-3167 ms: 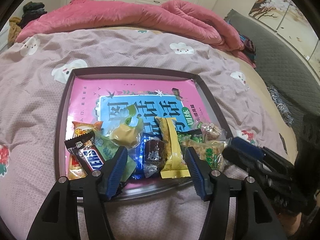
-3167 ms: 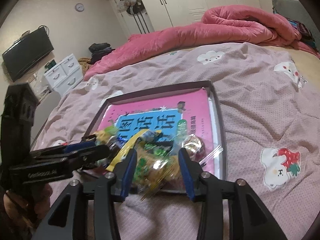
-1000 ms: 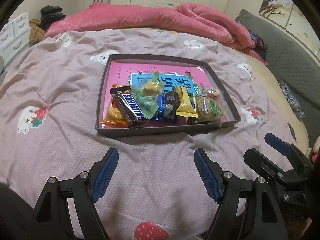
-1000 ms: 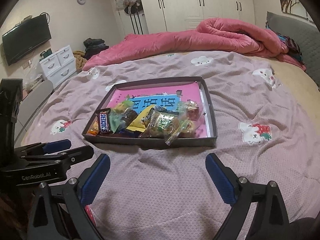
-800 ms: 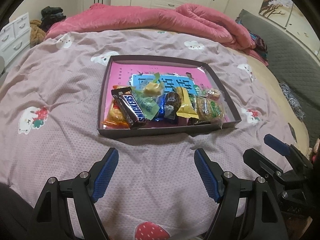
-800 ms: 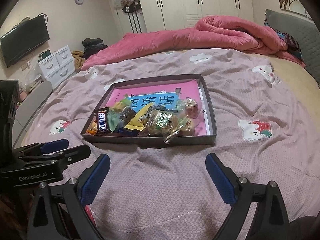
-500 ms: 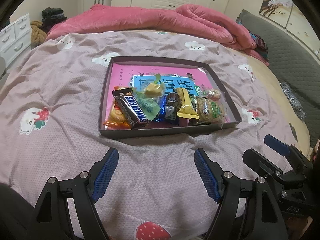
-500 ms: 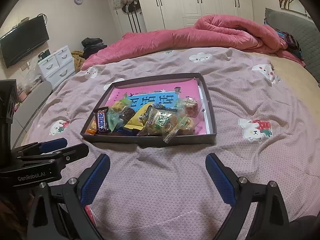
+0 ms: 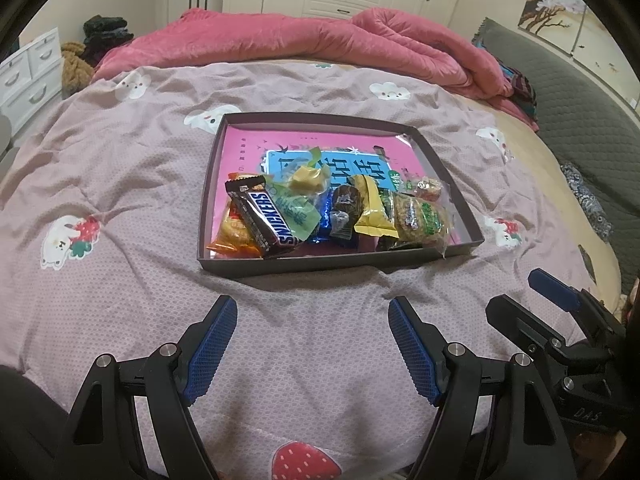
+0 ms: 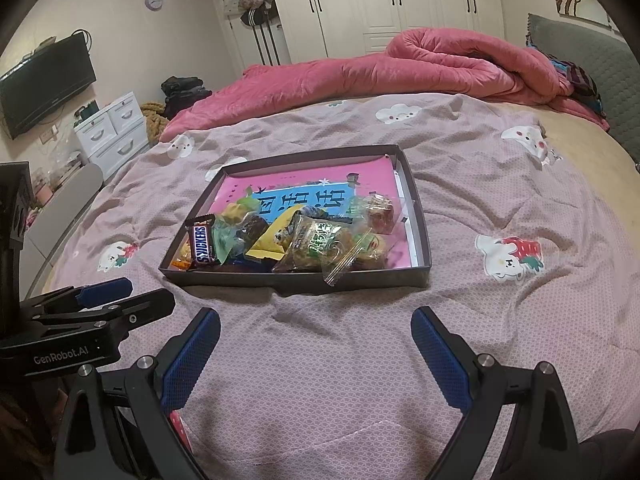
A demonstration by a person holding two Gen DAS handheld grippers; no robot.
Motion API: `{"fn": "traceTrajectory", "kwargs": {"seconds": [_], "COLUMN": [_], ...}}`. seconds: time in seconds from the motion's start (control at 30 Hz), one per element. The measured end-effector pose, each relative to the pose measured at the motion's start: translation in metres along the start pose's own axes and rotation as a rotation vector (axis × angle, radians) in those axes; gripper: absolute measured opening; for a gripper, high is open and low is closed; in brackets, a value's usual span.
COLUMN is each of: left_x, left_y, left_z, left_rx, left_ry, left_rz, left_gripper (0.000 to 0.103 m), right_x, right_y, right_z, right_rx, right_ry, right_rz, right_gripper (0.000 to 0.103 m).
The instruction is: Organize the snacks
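A dark shallow tray (image 9: 340, 262) with a pink and blue liner lies on the bed; it also shows in the right wrist view (image 10: 424, 236). Several wrapped snacks are piled along its near side: a Snickers bar (image 9: 264, 216), a yellow packet (image 9: 372, 210), a clear bag of green-labelled biscuits (image 9: 420, 216) and others. The Snickers bar (image 10: 202, 244) and biscuit bag (image 10: 328, 246) show in the right wrist view too. My left gripper (image 9: 312, 316) is open and empty, well short of the tray. My right gripper (image 10: 316, 328) is open and empty, also short of the tray.
The bed has a mauve sheet (image 9: 120, 200) with cartoon prints. A pink quilt (image 9: 320, 40) is bunched at the far side. A grey headboard (image 9: 580, 120) runs along the right. White drawers (image 10: 116, 132) and a television (image 10: 44, 84) stand at the left.
Both grippers have pulled back from the tray and opened wide. Over the last second they hardly move. The snacks lie still in the tray.
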State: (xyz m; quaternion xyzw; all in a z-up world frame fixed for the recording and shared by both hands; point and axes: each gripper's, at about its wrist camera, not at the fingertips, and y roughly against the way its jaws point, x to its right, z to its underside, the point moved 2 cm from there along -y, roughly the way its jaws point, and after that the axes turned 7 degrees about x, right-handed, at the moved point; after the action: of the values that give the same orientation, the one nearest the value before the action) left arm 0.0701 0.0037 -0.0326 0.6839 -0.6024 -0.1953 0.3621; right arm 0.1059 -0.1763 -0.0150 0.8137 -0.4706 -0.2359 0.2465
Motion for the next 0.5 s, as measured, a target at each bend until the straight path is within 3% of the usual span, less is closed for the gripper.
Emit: {"fn": "traceTrajectory", "kwargs": {"seconds": [0.5], "left_x": [-0.0006], "left_y": [0.0023], "left_z": [0.0004], "left_rx": [0.003], "left_ry": [-0.002], "left_rz": [-0.002], "left_gripper": [0.079], "right_x": [0.0016], "right_y": [0.0003], "right_z": [-0.0002], "right_rx": [-0.002], "right_ry": [-0.004], "right_rz": [0.0], "right_gripper": [0.097]}}
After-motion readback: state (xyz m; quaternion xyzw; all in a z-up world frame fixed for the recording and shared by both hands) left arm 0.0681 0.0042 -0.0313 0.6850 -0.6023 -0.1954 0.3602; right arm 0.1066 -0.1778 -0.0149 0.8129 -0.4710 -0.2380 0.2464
